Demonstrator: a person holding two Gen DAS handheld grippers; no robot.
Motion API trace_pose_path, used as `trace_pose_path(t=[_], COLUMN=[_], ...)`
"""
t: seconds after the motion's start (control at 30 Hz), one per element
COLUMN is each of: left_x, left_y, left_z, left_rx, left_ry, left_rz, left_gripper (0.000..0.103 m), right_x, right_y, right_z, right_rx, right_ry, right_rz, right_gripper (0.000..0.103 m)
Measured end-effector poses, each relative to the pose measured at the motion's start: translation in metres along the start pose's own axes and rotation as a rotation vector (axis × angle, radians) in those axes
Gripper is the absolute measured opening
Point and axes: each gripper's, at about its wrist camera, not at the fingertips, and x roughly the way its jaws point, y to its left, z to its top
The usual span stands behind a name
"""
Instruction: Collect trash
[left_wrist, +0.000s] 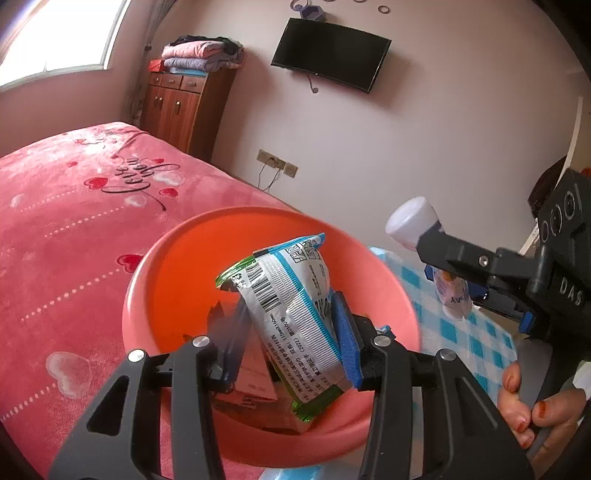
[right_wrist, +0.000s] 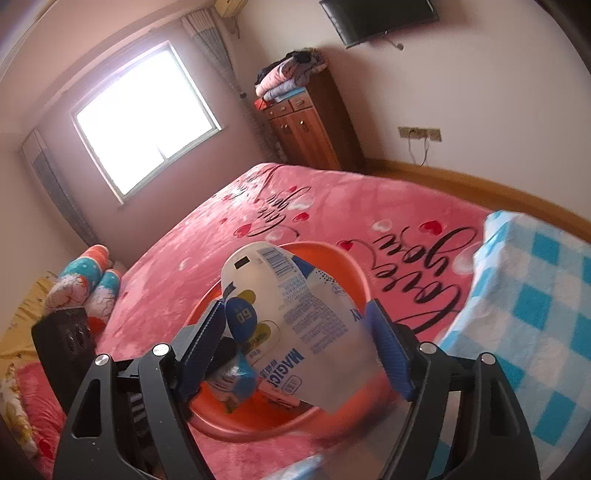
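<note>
Our left tongs (left_wrist: 288, 339) pinch a snack wrapper (left_wrist: 291, 314) over the orange basin (left_wrist: 177, 269) on the bed (left_wrist: 66, 221); our right tongs (right_wrist: 299, 332), tilted downward, grip a white bottle (right_wrist: 295, 310) above it.

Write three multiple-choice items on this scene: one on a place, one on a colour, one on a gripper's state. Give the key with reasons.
1. Where does the basin sit?
A. on the bed
B. on the cabinet
C. on the floor

2. What colour is the basin?
A. blue
B. orange
C. white

3. What does the left gripper hold?
A. nothing
B. a towel
C. a snack bag

Key: 1 A, pink bedspread lies under it; 2 B, its rim and wall show orange; 3 C, the snack bag sits between its fingers.
</note>
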Motion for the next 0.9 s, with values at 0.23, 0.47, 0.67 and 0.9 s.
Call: trace_pose_path(t=[0.23, 0.47, 0.67, 0.9], left_x=[0.0, -0.01, -0.021, -0.036], left_y=[0.002, -0.009, -0.032, -0.066], left_z=[0.0, -0.001, -0.001, -0.008], left_rx=[0.018, 0.063, 0.109, 0.156], left_ry=[-0.021, -0.063, -0.101, -0.149], left_rz=[0.041, 0.097, 0.07, 0.018], left_gripper=[0.076, 0.093, 0.098, 0.099], right_x=[-0.003, -0.047, -0.077, -0.111], right_y=[-0.026, -0.064, -0.079, -0.088], right_z=[-0.009, -0.032, -0.059, -0.084], right_rx=[0.128, 0.195, 0.172, 0.131], right_ry=[-0.046, -0.129, -0.163, -0.213], right_rz=[0.033, -0.078, -0.218, -0.344], right_gripper=[0.092, 0.093, 0.093, 0.093])
